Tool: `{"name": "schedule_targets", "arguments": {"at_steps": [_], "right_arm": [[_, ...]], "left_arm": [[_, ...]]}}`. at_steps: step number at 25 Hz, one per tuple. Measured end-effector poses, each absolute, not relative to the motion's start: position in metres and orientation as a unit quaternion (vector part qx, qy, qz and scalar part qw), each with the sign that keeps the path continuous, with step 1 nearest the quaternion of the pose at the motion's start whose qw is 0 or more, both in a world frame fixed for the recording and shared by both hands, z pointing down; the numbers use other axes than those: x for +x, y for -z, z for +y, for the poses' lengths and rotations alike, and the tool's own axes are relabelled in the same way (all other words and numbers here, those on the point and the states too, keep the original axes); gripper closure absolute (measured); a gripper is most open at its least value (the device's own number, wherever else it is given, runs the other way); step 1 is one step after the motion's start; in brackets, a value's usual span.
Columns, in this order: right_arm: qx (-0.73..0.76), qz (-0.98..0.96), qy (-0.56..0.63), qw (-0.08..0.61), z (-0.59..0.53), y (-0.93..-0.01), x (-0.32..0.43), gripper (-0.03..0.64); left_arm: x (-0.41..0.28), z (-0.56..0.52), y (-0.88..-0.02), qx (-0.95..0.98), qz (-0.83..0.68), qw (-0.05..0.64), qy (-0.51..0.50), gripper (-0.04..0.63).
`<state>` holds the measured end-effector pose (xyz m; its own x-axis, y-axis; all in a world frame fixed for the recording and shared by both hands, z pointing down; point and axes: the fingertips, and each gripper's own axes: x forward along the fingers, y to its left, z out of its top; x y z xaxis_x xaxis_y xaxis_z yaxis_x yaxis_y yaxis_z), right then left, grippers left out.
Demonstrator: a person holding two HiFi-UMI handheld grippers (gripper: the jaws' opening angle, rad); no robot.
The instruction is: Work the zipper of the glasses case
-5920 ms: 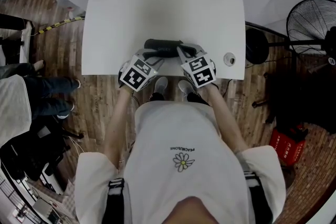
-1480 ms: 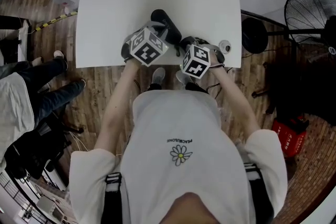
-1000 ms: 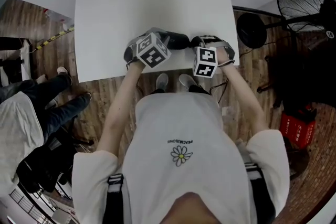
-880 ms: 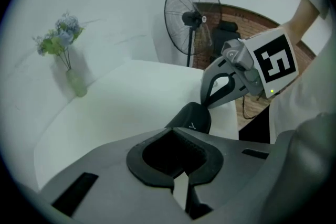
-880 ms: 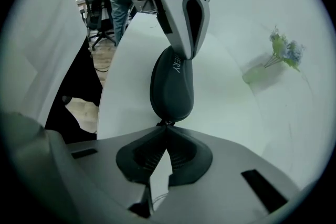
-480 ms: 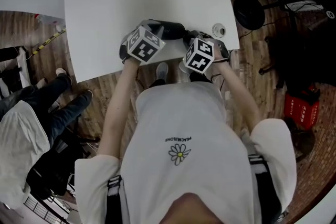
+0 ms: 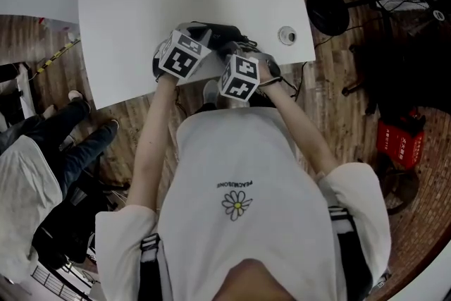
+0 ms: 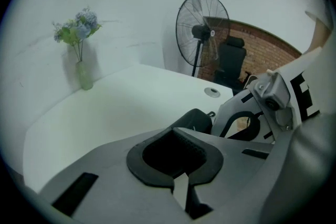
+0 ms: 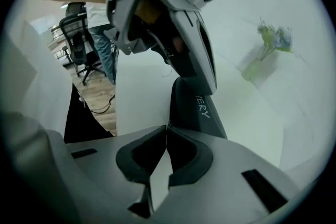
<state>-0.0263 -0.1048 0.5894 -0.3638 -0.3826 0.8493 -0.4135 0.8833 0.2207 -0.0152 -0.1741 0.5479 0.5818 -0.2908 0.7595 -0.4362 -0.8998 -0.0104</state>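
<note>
One glasses case (image 9: 202, 110), "ERY" readable on it. Left tongs (image 8: 174, 131) clamp its upper end; right tongs (image 9: 167, 126) sit closed at its lower edge. Beyond the left tongs: one fan (image 8: 202, 34), one vase (image 8: 84, 75).

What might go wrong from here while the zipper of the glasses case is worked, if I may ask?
The glasses case lies close to the near edge of the table; a tug toward the person may drag it off.
The right gripper is shut at the case's seam with little visibly caught, so it may slip.
The left gripper seems to pinch only one end, so the case could twist.
</note>
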Motion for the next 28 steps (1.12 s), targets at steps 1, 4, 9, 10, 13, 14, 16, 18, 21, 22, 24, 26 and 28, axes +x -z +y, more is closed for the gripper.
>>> {"name": "schedule_targets", "arguments": {"at_steps": [1,4,9,10,13,14,16,18,21,22,24,26,28], "right_arm": [[0.233,-0.824,0.008,0.516,-0.107,-0.589,-0.024,0.607],[0.240,-0.806,0.058,0.538,-0.126,-0.590,-0.009,0.608],[0.312,-0.776,0.039,0.546,-0.172,-0.593,0.025,0.609],[0.315,-0.780,0.033,0.540,-0.176,-0.590,0.026,0.609],[0.307,-0.791,0.031,0.527,-0.176,-0.588,0.024,0.609],[0.306,-0.794,0.030,0.525,-0.173,-0.589,0.023,0.608],[0.307,-0.800,0.015,0.515,-0.170,-0.588,0.021,0.609],[0.306,-0.807,0.000,0.506,-0.167,-0.587,0.017,0.608],[0.289,-0.816,-0.009,0.500,-0.158,-0.586,0.009,0.608],[0.280,-0.822,-0.015,0.496,-0.154,-0.586,0.005,0.608],[0.264,-0.831,-0.025,0.489,-0.142,-0.587,-0.005,0.608],[0.252,-0.837,-0.030,0.484,-0.133,-0.588,-0.015,0.607],[0.241,-0.846,-0.043,0.473,-0.125,-0.586,-0.026,0.609]], "left_arm": [[-0.017,-0.174,-0.547,0.885,-0.204,0.098,-0.407,0.580],[-0.023,-0.174,-0.546,0.877,-0.194,0.078,-0.432,0.580],[-0.029,-0.174,-0.548,0.861,-0.177,0.048,-0.475,0.580],[-0.030,-0.175,-0.548,0.859,-0.178,0.048,-0.477,0.580],[-0.031,-0.177,-0.550,0.860,-0.185,0.061,-0.471,0.580],[-0.030,-0.177,-0.550,0.861,-0.185,0.064,-0.470,0.580],[-0.030,-0.175,-0.551,0.859,-0.185,0.059,-0.473,0.580],[-0.030,-0.175,-0.551,0.858,-0.185,0.054,-0.476,0.581],[-0.031,-0.175,-0.552,0.859,-0.184,0.060,-0.474,0.581],[-0.031,-0.175,-0.552,0.860,-0.183,0.061,-0.473,0.581],[-0.031,-0.173,-0.552,0.861,-0.183,0.062,-0.471,0.581],[-0.030,-0.173,-0.552,0.862,-0.183,0.062,-0.468,0.581],[-0.029,-0.174,-0.552,0.864,-0.184,0.062,-0.464,0.581]]}}
